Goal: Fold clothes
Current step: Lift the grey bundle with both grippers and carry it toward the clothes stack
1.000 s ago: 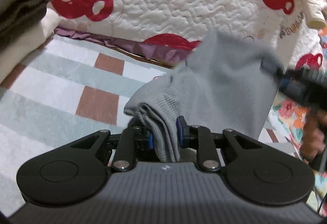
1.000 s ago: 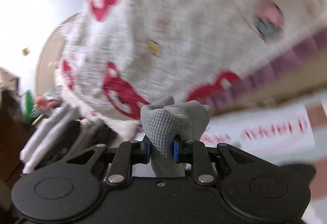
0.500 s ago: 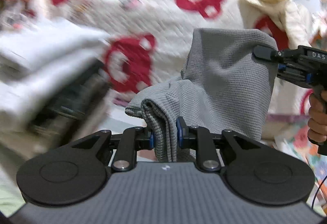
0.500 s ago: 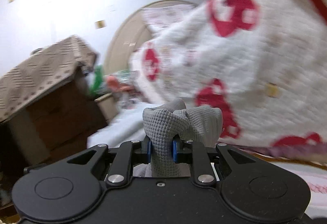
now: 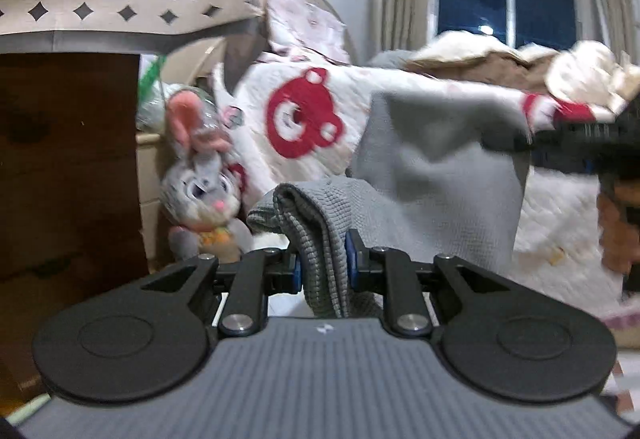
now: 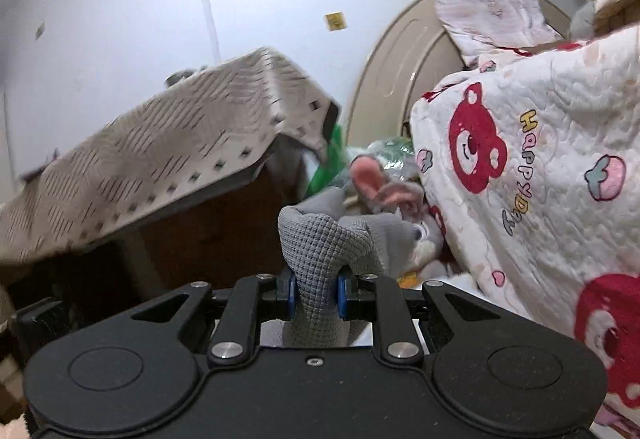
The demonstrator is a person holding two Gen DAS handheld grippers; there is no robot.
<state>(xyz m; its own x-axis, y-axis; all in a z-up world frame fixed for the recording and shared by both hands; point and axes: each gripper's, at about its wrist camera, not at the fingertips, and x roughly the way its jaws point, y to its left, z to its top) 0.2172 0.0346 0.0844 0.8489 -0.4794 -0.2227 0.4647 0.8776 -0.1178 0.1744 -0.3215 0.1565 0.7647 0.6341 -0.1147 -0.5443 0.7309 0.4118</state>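
The grey waffle-knit garment [image 5: 440,167] hangs in the air in front of the bear-print quilt [image 5: 304,115], stretched crosswise between the two tools, its long edge running roughly level from one to the other. The left hand-held gripper [image 5: 322,259] pinches a bunched corner; the right hand-held gripper [image 6: 314,289] pinches the opposite corner, so each end sits right at its own jaws. Judging by this, the next fold depends on lowering that spread edge evenly.

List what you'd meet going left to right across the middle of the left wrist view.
Dark wooden cabinet → grey rabbit plush → red bear print on the quilt → grey garment → right claw
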